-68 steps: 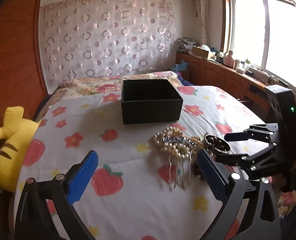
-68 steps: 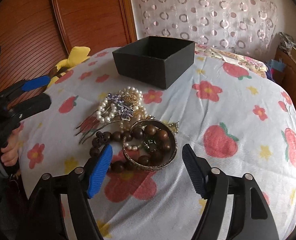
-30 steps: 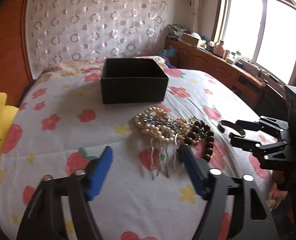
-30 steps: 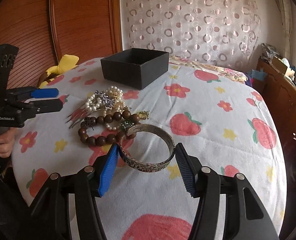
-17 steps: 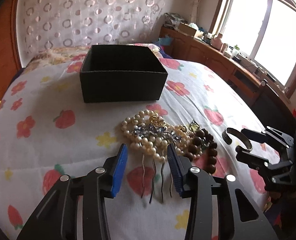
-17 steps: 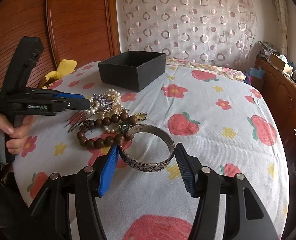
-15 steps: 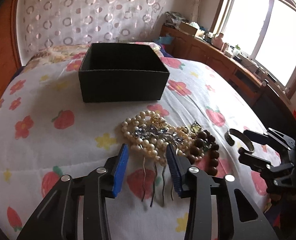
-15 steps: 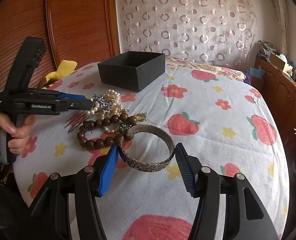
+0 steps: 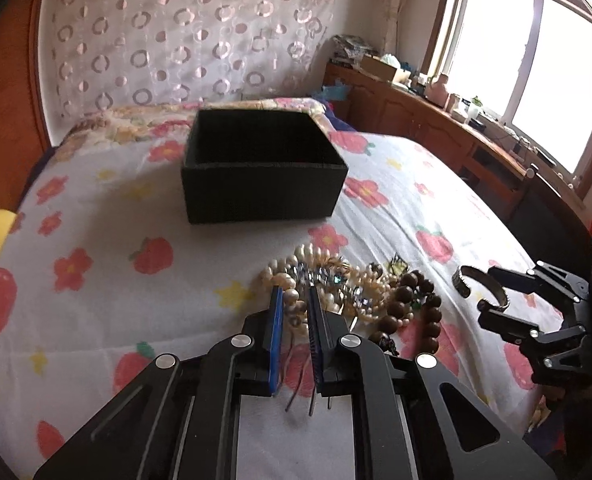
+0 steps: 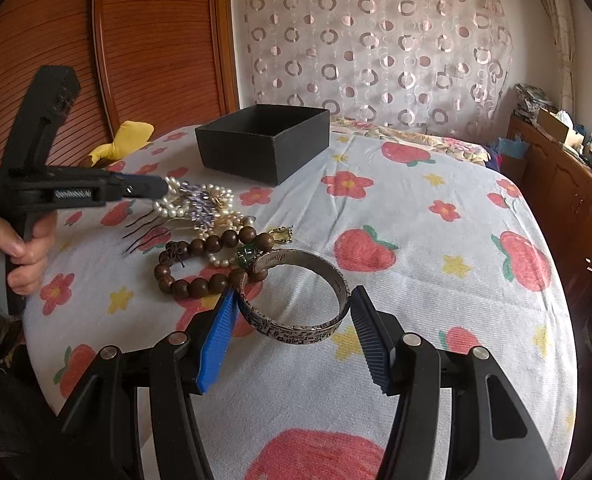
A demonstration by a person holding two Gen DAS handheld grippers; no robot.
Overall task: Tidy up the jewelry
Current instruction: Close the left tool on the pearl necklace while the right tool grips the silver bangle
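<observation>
My left gripper [image 9: 294,300] is shut on the pearl hair comb [image 9: 296,308], whose metal prongs hang below the pads; it also shows in the right wrist view [image 10: 163,190] at the pearl pile [image 10: 199,204]. My right gripper [image 10: 291,308] is shut on a silver cuff bracelet [image 10: 296,328], held just above the bedspread; the cuff also shows in the left wrist view [image 9: 480,288]. A brown wooden bead bracelet [image 10: 199,264] lies beside the cuff. An open black box [image 9: 261,168] stands behind the jewelry pile.
The jewelry lies on a bed with a strawberry and flower print sheet [image 9: 95,280]. A yellow plush toy [image 10: 123,138] sits at the bed's left edge. A wooden cabinet [image 9: 436,120] runs under the window on the right.
My left gripper has moved forward over the pearl comb and closed its jaws on it. My right gripper keeps its hold on the silver cuff and has barely moved.
</observation>
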